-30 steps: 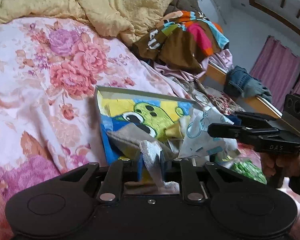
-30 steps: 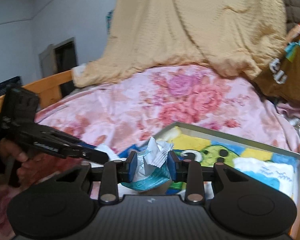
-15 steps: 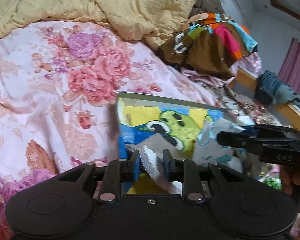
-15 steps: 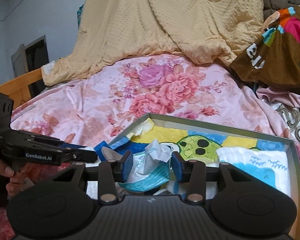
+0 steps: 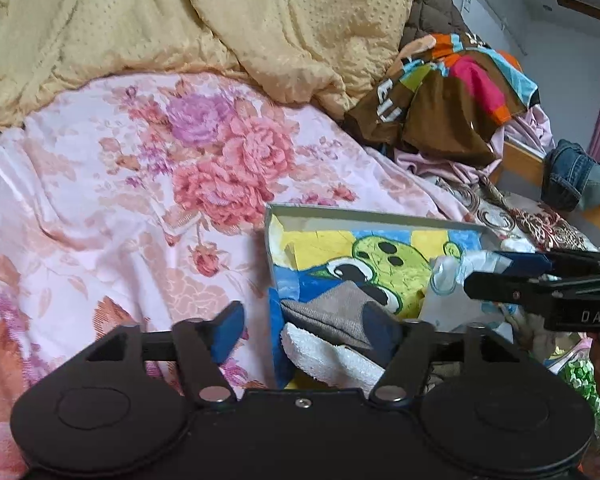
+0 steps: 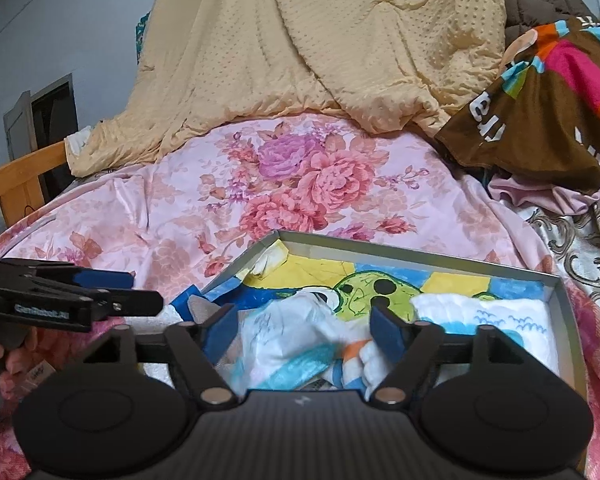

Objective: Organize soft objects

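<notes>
Soft items: white terry cloth and grey fabric pouch at near-left corner of shallow cartoon-printed cardboard box on floral bed. Left tool spread, straddling box wall; cloth nearest it. Right tool spread over crumpled white-blue wrapper.

White letters "DAS" stand on the side of the black two-finger right gripper. The black left gripper carries a pale label that seems to read "GenRobot.AI", though it is blurred. Large white letters on the brown multicoloured cloth cannot be read.
</notes>
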Motion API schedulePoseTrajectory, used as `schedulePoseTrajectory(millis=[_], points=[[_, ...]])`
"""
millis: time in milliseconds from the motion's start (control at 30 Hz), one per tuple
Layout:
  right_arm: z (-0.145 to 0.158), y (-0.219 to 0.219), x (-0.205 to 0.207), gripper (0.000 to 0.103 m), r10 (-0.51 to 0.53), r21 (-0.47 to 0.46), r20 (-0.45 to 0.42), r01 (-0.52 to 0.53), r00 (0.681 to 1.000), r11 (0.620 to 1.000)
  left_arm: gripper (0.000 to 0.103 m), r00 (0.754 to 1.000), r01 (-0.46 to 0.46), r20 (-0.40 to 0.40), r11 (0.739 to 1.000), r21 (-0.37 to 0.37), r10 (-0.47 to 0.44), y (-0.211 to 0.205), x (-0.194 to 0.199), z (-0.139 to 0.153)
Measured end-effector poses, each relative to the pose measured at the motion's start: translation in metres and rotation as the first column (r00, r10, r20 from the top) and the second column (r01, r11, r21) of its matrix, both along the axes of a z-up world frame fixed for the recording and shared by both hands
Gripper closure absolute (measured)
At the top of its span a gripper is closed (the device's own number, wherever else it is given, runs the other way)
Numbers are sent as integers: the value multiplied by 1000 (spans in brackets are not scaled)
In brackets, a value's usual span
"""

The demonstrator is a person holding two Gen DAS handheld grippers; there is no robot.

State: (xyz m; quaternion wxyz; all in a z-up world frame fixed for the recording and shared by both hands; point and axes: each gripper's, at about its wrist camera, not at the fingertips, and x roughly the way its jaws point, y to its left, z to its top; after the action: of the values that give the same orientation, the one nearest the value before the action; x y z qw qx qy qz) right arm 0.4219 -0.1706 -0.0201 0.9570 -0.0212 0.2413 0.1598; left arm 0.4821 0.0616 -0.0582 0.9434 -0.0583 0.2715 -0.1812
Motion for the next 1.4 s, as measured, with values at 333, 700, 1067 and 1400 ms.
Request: schedulePoseTrajectory(millis=[333,700,1067,1400], points=[[20,-2,-30,9,-28,0,39,28,999,1000,10,998,-39,55,999,-14,40,5,-36,24],[45,-4,-104,0,-84,13,96,83,992,996,1,988,-105,107,993,-50,110,16,-109,49],[48,-4,-204,0,-170,49,123,165,978,985,1,973,-180,129,980,-83,189,20,-209,55],[37,5,-261,0,-239,45,124,235,963,971,1,981,-154,104,984,-92,163,11,-259,36]])
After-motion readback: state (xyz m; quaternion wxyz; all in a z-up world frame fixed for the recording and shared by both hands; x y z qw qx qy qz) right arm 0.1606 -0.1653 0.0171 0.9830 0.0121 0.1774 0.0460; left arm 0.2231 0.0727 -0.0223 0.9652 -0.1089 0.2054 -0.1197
